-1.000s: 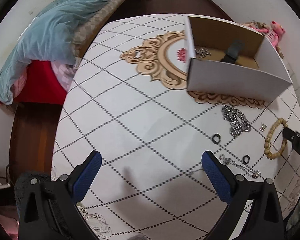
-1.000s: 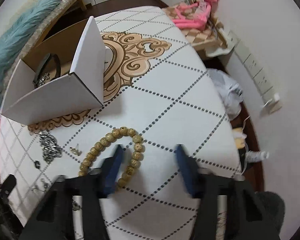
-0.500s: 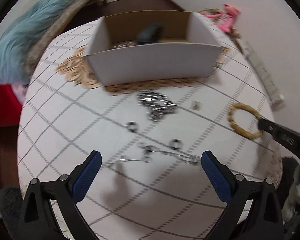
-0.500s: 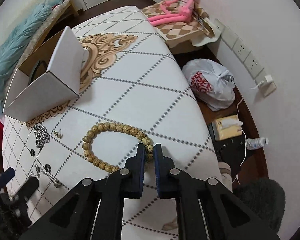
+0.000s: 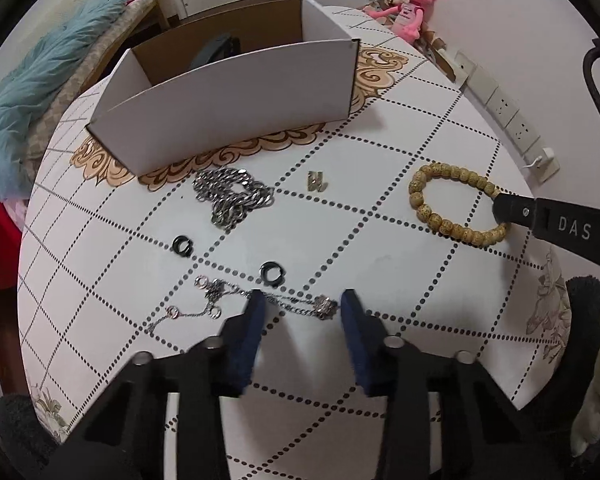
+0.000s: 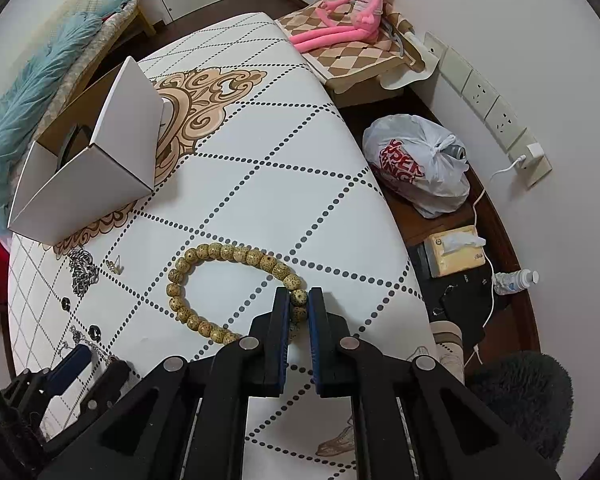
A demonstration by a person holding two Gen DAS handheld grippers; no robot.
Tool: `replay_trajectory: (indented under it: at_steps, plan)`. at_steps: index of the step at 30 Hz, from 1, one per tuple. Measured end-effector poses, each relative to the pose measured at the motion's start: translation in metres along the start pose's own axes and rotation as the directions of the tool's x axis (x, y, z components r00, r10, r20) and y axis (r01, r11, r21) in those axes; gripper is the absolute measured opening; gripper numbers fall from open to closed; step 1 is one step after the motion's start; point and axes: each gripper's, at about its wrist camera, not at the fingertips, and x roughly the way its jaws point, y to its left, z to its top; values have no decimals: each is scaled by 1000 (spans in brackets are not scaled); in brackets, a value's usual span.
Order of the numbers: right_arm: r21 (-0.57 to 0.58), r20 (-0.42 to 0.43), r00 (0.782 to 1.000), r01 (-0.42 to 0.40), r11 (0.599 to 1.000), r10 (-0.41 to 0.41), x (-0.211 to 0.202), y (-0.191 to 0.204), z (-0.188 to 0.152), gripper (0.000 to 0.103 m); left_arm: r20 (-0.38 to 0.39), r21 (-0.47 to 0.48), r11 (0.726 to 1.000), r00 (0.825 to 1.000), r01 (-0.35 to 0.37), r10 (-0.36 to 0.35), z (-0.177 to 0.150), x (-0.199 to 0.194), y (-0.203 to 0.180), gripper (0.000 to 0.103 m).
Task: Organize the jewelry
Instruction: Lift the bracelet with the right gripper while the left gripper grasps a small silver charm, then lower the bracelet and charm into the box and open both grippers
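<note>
The right gripper [image 6: 299, 300] has its jaws pinched narrow on one bead of the wooden bead bracelet [image 6: 204, 252], which lies as an open loop on the white tabletop [image 6: 268, 184] near its right edge. In the left wrist view the same bracelet [image 5: 452, 200] sits on the right, with the right gripper's black tip touching its right side.

The left gripper [image 5: 302, 306] is low over the near part of the tabletop, its jaws partly apart and straddling a thin silver chain [image 5: 292, 300] that runs across between the blue pads [image 5: 252, 320]; the pads do not appear to press it. Just beyond the chain lie two small dark rings [image 5: 272, 272], one nearer the middle and one farther left [image 5: 182, 245]. Farther still is a heaped heavy silver chain [image 5: 230, 196], and to its right a small gold-coloured piece [image 5: 316, 181].

The open white cardboard box [image 5: 236, 92] stands at the far side of the tabletop with something dark inside, hard to make out. A pink plush toy [image 6: 356, 4] lies beyond the table.
</note>
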Motion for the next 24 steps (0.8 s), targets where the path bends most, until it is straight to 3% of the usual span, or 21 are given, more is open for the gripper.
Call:
replay_trajectory:
  at_steps: [1,4,9,14,24]
  plan:
    - [-1,0,1000,1,1000,-1,0,0,0,10,2,2,1000,1000,10,-10,1,0,-1,14]
    - [1,-1,1000,0,1000,0,0,-1,0,10,6,10,1000,1000,16,-16,2,-2,-4,7]
    - [6,11,1000,-27,1000,27,-8,0,-1,10,30,-14,999,999,46,-45,5,-13,7,7]
    - [-19,45,994,-104,994,104,-37,14,5,10,91,-70,993,992,96,-89,13,-55,33,7]
    - [-133,125,954,-254,958,271,-110,63,47,9,230,-125,977,963,173,-142,64,-131,85,7]
